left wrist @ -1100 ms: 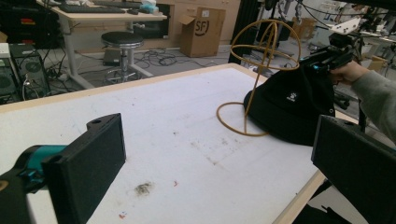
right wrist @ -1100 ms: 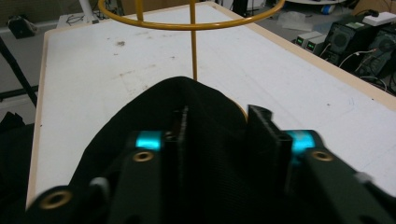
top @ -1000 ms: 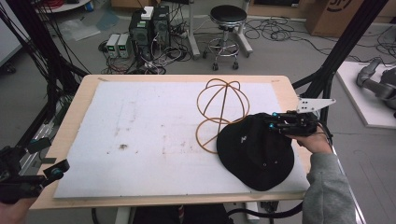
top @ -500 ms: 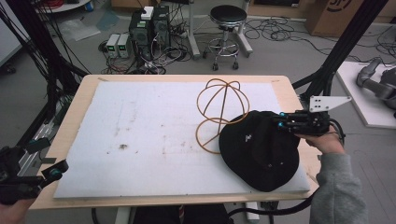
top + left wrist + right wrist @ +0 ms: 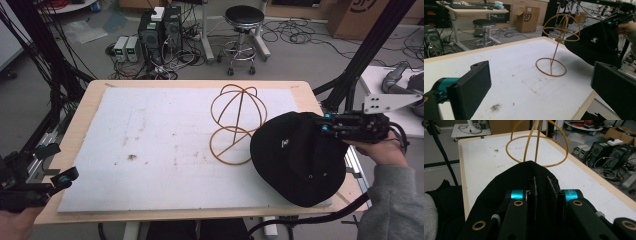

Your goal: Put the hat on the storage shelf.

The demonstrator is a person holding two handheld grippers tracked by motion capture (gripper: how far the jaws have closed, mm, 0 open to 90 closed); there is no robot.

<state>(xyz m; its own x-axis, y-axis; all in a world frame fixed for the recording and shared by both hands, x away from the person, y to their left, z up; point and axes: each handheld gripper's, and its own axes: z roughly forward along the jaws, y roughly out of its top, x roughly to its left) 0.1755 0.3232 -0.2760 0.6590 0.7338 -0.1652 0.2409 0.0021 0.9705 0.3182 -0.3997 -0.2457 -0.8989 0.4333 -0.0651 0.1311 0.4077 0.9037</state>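
Note:
A black bucket hat point(image 5: 297, 160) hangs at the table's right edge, lifted by its brim. My right gripper point(image 5: 324, 126) is shut on that brim, and in the right gripper view the black cloth point(image 5: 524, 173) is pinched between the jaws. A yellow wire hat stand point(image 5: 235, 122) rises upright just left of the hat, on the white board point(image 5: 160, 145); it also appears as the stand point(image 5: 559, 37) in the left gripper view, with the hat point(image 5: 596, 42) to its right. My left gripper point(image 5: 57, 162) is open and holds nothing beyond the table's near left corner.
The wooden table edge point(image 5: 75, 130) frames the white board. Behind the table stand a stool point(image 5: 242, 30), computer boxes point(image 5: 160, 27) and loose cables on the floor. A black frame post point(image 5: 367, 50) rises at the right.
My right gripper has risen and shifted right, lifting the hat's brim off the board. The left gripper has stayed where it was.

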